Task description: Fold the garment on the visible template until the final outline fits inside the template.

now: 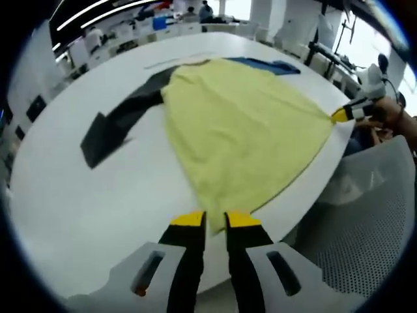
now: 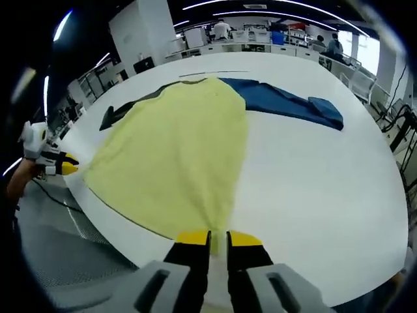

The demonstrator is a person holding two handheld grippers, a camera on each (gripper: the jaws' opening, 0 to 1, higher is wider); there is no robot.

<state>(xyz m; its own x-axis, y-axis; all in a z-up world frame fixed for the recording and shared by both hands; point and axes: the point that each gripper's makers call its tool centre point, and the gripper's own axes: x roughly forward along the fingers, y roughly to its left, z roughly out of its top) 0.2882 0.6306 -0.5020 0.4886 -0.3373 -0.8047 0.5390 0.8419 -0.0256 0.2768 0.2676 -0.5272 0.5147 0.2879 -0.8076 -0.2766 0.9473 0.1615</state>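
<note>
Yellow garment lies spread on the white table, over a dark garment and a blue one. Left gripper and right gripper each pinch a hem corner, jaws nearly closed on cloth. Hem pulled taut between them, probably to flatten it before folding.

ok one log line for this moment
left gripper: shut on yellow garment | right gripper: shut on yellow garment | garment stretched over white table | unfolded
</note>
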